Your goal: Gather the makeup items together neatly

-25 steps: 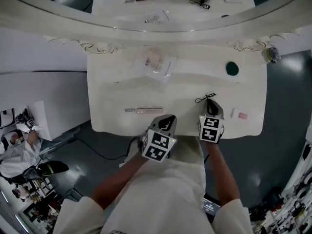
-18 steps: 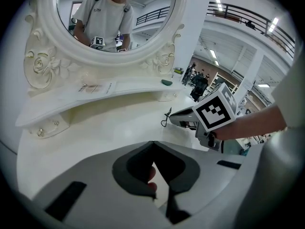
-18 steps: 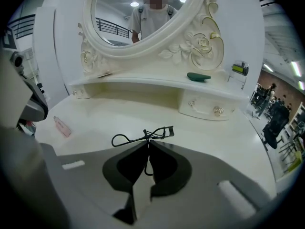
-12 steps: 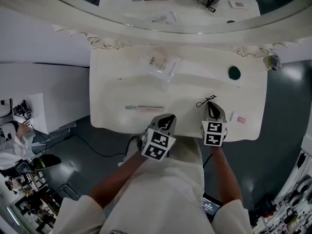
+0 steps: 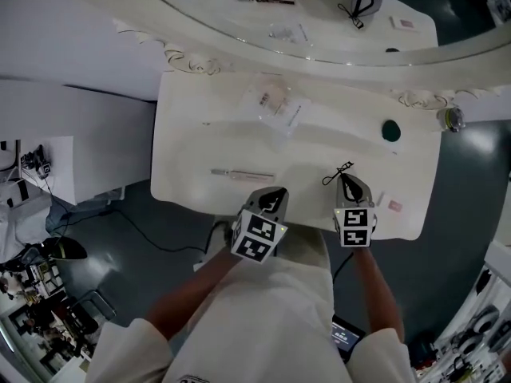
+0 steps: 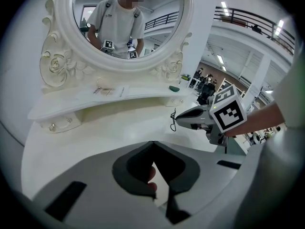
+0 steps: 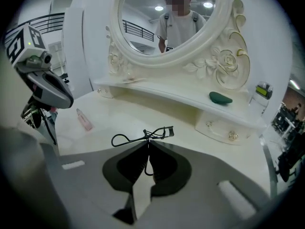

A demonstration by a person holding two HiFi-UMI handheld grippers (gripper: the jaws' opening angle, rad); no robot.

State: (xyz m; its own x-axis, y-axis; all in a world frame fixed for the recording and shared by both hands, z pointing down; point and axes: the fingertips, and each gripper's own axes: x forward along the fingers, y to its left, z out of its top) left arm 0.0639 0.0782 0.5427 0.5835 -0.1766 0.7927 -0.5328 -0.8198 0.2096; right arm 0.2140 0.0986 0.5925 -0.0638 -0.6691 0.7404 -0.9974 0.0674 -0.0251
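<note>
My right gripper [image 5: 346,179] is shut on a black eyelash curler [image 7: 143,135], held just above the white vanity table [image 5: 207,146] near its front right. The curler's loops and clamp stick out past the jaw tips [image 5: 336,173]. My left gripper [image 5: 274,198] hovers at the table's front edge, jaws closed with nothing held. A slim pink tube [image 5: 243,173] lies on the table to its left, also in the right gripper view [image 7: 84,119]. A clear packet [image 5: 275,107] rests on the raised shelf, a dark green item [image 5: 390,130] at the shelf's right.
A small flat pink item [image 5: 394,206] lies at the table's right front. A small bottle [image 5: 451,119] stands at the shelf's far right end. The oval mirror [image 5: 319,14] with its carved frame rises behind the shelf. The person's torso is close to the front edge.
My right gripper has risen slightly and rolled with the eyelash curler in it. The left gripper has hardly moved. The head view has shifted, so the table sits lower right in frame.
</note>
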